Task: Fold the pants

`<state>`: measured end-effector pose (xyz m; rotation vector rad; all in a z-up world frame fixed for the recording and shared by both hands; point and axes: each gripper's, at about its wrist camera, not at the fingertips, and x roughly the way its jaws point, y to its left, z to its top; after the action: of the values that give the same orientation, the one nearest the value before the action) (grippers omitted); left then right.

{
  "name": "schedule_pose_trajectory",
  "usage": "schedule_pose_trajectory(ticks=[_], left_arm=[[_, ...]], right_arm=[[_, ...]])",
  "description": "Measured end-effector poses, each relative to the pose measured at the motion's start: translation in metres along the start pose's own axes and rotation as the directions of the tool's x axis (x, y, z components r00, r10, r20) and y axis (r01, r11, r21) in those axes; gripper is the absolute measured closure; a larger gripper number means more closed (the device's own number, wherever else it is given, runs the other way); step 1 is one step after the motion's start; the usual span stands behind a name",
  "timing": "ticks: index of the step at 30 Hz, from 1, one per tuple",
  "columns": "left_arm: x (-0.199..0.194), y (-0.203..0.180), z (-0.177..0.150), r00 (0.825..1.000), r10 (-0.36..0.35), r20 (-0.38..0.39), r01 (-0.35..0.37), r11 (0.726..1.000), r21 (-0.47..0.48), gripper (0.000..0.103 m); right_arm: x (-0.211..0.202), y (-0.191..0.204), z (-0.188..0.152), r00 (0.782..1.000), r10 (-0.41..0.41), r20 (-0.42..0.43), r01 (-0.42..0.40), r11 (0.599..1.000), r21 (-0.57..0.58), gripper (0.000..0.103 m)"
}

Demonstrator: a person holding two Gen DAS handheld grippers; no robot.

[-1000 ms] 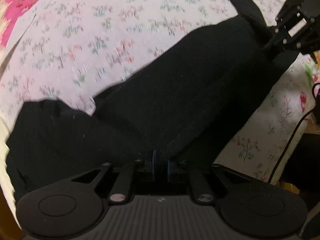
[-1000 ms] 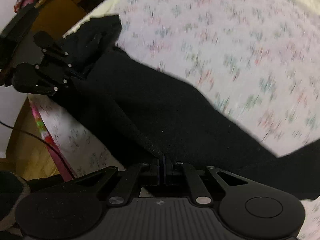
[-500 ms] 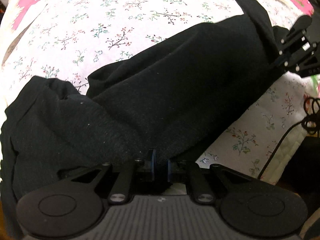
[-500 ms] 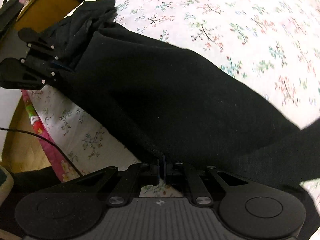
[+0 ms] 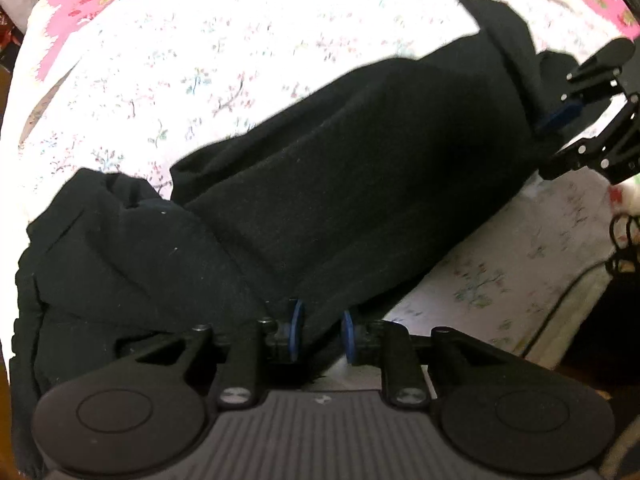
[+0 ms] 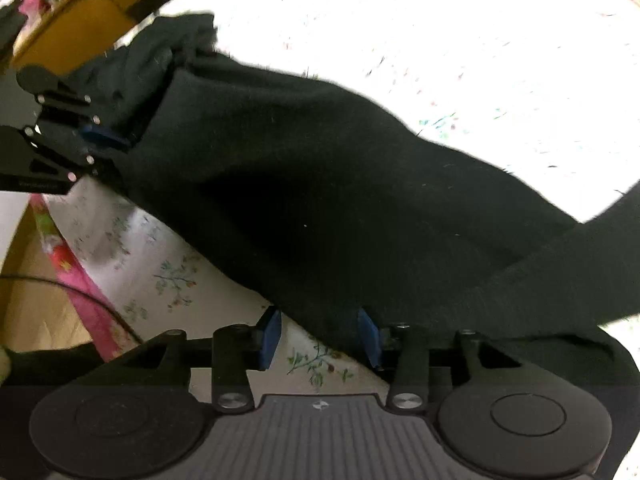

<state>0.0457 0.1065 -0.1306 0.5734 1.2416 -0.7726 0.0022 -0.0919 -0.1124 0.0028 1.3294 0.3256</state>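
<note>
Black pants [image 5: 340,184] laid doubled lengthwise on floral bedsheet [image 5: 192,52], near its front edge. Left gripper [image 5: 319,334] and right gripper [image 6: 318,334] at pants' near hem, fingers apart, cloth loose between them, apparently released to let the fold settle.

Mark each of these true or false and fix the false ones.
1. The left gripper is open, its blue pads apart around a fold of the black pants. True.
2. The right gripper is clamped shut on the cloth. False: its pads are spread, with the pants edge and sheet showing between them.
3. The pants lie on a floral bedsheet. True.
4. The pants are blue denim. False: they are black.
</note>
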Motion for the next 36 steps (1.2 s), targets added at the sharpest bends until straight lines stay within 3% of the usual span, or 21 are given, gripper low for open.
schedule_pose_trajectory(ticks=[4, 7, 9, 10, 12, 15, 17, 19, 24, 27, 32, 33, 36], left_arm=[[-0.016, -0.015, 0.012, 0.999, -0.031, 0.041, 0.03, 1.0, 0.002, 0.072], [-0.022, -0.037, 0.039, 0.989, -0.083, 0.126, 0.081, 0.997, 0.019, 0.07], [-0.015, -0.052, 0.064, 0.973, -0.13, 0.19, 0.131, 0.991, 0.008, 0.069], [-0.008, -0.062, 0.081, 0.958, -0.186, 0.22, 0.188, 0.982, 0.008, 0.068], [0.005, -0.081, 0.111, 0.934, -0.237, 0.266, 0.237, 0.971, 0.031, 0.067], [0.028, -0.106, 0.143, 0.914, -0.296, 0.276, 0.293, 0.955, 0.052, 0.067], [0.042, -0.12, 0.156, 0.915, -0.316, 0.252, 0.315, 0.948, 0.046, 0.066], [0.053, -0.135, 0.164, 0.926, -0.28, 0.253, 0.277, 0.96, 0.047, 0.065], [0.082, -0.156, 0.171, 0.95, -0.21, 0.232, 0.213, 0.977, 0.015, 0.063], [0.087, -0.162, 0.168, 0.95, -0.199, 0.241, 0.202, 0.979, 0.014, 0.058], [0.089, -0.177, 0.165, 0.948, -0.204, 0.245, 0.192, 0.979, 0.071, 0.054], [0.09, -0.179, 0.164, 0.946, -0.215, 0.242, 0.2, 0.976, 0.085, 0.054], [0.09, -0.183, 0.163, 0.942, -0.232, 0.241, 0.206, 0.97, 0.127, 0.062]], right_arm=[[-0.029, -0.011, -0.011, 0.999, -0.009, 0.044, 0.007, 0.999, 0.048, 0.07], [-0.039, -0.023, -0.023, 0.998, -0.05, 0.029, 0.047, 0.992, 0.114, 0.072], [-0.043, -0.045, -0.025, 0.996, -0.079, 0.051, 0.066, 0.974, 0.217, 0.072], [-0.044, -0.053, -0.024, 0.993, -0.102, 0.057, 0.083, 0.96, 0.268, 0.072], [-0.05, -0.083, -0.022, 0.984, -0.154, 0.086, 0.111, 0.919, 0.378, 0.072], [-0.06, -0.127, -0.014, 0.966, -0.221, 0.135, 0.129, 0.863, 0.488, 0.072], [-0.059, -0.151, -0.003, 0.95, -0.276, 0.148, 0.164, 0.841, 0.516, 0.071], [-0.055, -0.172, 0.005, 0.932, -0.332, 0.143, 0.204, 0.811, 0.549, 0.069], [-0.03, -0.198, 0.025, 0.925, -0.352, 0.143, 0.174, 0.728, 0.663, 0.067], [-0.016, -0.207, 0.035, 0.928, -0.358, 0.105, 0.2, 0.716, 0.669, 0.066], [0.013, -0.214, 0.05, 0.911, -0.412, 0.02, 0.294, 0.682, 0.669, 0.064], [0.02, -0.218, 0.052, 0.902, -0.431, 0.001, 0.322, 0.675, 0.664, 0.068], [0.018, -0.234, 0.043, 0.908, -0.419, -0.005, 0.293, 0.627, 0.722, 0.103]])
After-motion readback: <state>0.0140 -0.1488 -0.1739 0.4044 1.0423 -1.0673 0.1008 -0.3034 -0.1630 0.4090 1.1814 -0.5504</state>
